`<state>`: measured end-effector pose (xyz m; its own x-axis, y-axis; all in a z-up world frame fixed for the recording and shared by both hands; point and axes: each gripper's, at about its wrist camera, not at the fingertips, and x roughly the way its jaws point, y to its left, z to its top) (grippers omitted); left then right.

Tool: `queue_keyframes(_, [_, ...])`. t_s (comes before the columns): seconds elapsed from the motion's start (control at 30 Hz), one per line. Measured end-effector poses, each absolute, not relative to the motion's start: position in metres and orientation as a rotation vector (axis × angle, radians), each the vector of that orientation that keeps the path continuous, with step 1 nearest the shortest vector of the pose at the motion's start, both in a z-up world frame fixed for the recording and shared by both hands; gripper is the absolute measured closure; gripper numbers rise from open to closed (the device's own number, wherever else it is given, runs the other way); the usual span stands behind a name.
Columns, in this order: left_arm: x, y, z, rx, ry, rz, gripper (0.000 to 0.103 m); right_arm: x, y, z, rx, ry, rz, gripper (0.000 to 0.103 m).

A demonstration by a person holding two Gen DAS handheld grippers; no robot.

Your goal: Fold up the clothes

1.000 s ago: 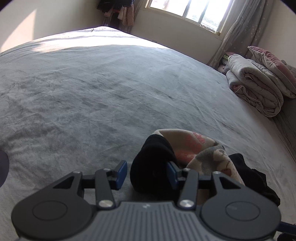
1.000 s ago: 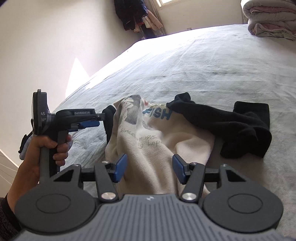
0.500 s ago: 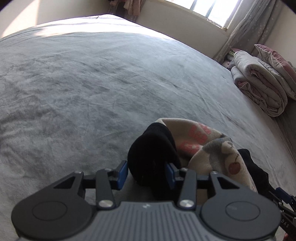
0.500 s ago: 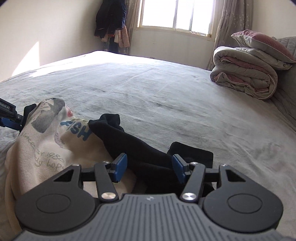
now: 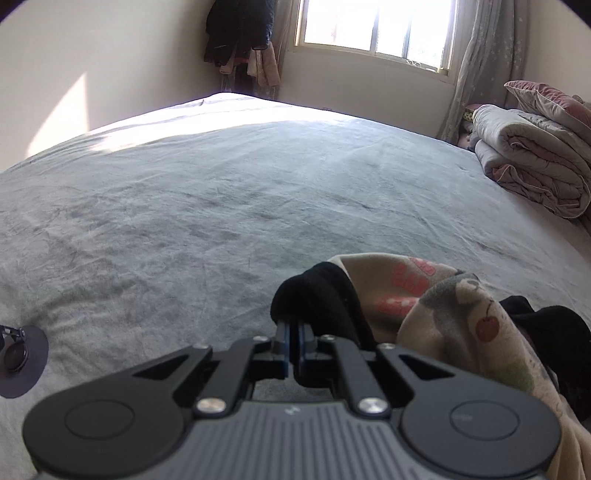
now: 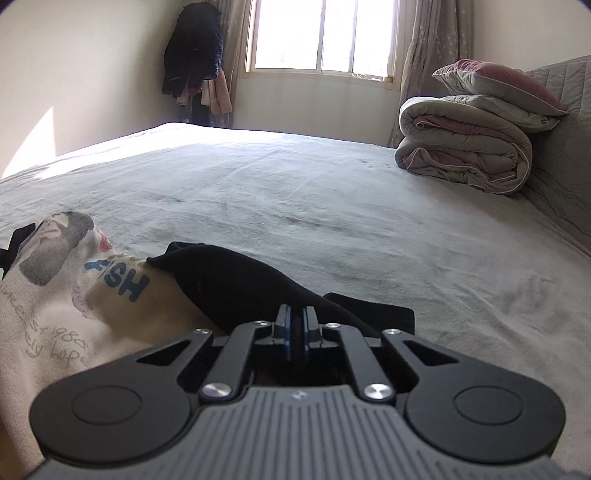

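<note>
The cream sweatshirt (image 6: pixel 55 295) with black sleeves lies crumpled on the near part of the bed (image 6: pixel 332 206), and I can read "FISH" in blue letters on it. My left gripper (image 5: pixel 294 334) has its blue fingers (image 5: pixel 282 332) pressed together on the black cuff (image 5: pixel 314 291) at one end of the sweatshirt. My right gripper (image 6: pixel 295 325) has its fingers pressed together too, pinching the black sleeve (image 6: pixel 236 277) that runs across the cream cloth.

The bed is wide and covered with a soft grey blanket with small creases. Most of it is bare. A bright patch of sun lies on the far side. At the right edge sits a folded quilt (image 6: pixel 465 147), grey and pink, with a pillow (image 6: pixel 495 83) on top of it.

Past the bed I see a sunny window (image 6: pixel 321 35) with grey curtains (image 6: pixel 436 44) beside it. Dark clothes (image 6: pixel 194 51) hang in the corner by the cream wall (image 6: pixel 74 66). A small dark round thing (image 5: pixel 18 360) lies on the blanket at my far left.
</note>
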<state>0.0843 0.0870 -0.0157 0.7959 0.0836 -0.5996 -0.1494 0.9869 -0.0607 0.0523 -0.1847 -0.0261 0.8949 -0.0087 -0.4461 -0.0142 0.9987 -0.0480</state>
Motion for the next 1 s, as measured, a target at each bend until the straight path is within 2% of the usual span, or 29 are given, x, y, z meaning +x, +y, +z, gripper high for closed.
queue_keyframes(0.17, [0.082, 0.072, 0.016, 0.027, 0.549, 0.148, 0.099, 0.041, -0.212, 0.001, 0.027, 0.374, -0.072, 0.098])
queue_keyframes(0.5, [0.093, 0.026, 0.066, 0.311, 0.334, 0.125, 0.099, 0.031, -0.244, 0.02, 0.117, 0.283, -0.232, 0.098])
queue_keyframes(0.77, [0.124, 0.005, 0.058, 0.294, 0.243, 0.071, 0.099, 0.024, -0.264, 0.03, 0.143, 0.219, -0.356, 0.099])
queue_keyframes(1.0, [0.156, -0.025, 0.038, 0.286, 0.245, 0.023, 0.098, 0.033, -0.286, 0.019, 0.204, 0.27, -0.401, 0.099])
